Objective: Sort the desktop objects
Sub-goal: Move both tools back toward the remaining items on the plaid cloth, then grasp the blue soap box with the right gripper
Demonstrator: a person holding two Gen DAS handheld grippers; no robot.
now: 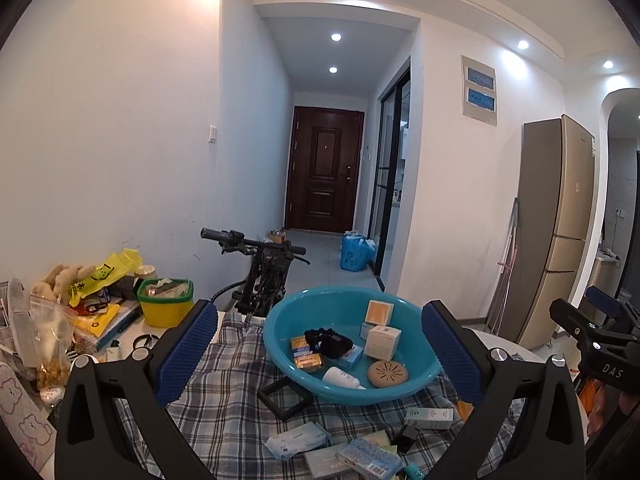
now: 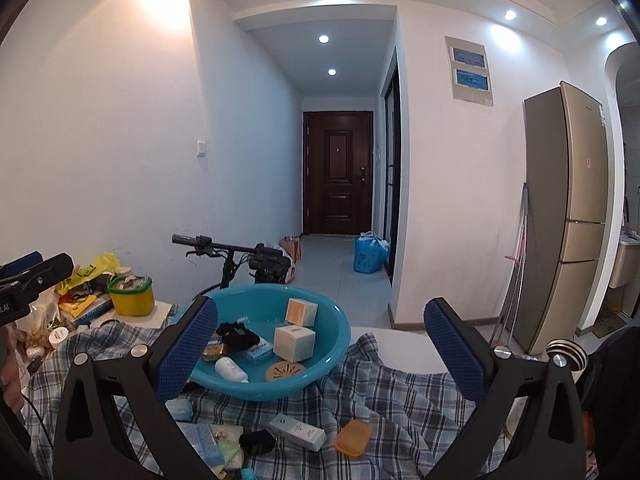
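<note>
A blue plastic basin sits on a plaid cloth. It holds small boxes, a black scrunchie, a white bottle and a round brown disc. Loose on the cloth lie a black frame, wipe packs, a pale box, an orange soap case and a black clip. My left gripper is open and empty, above the cloth in front of the basin. My right gripper is open and empty, over the basin's right side.
A yellow tub with a green rim, snack bags and books crowd the left of the table. A bicycle stands behind the table. A fridge stands at the right.
</note>
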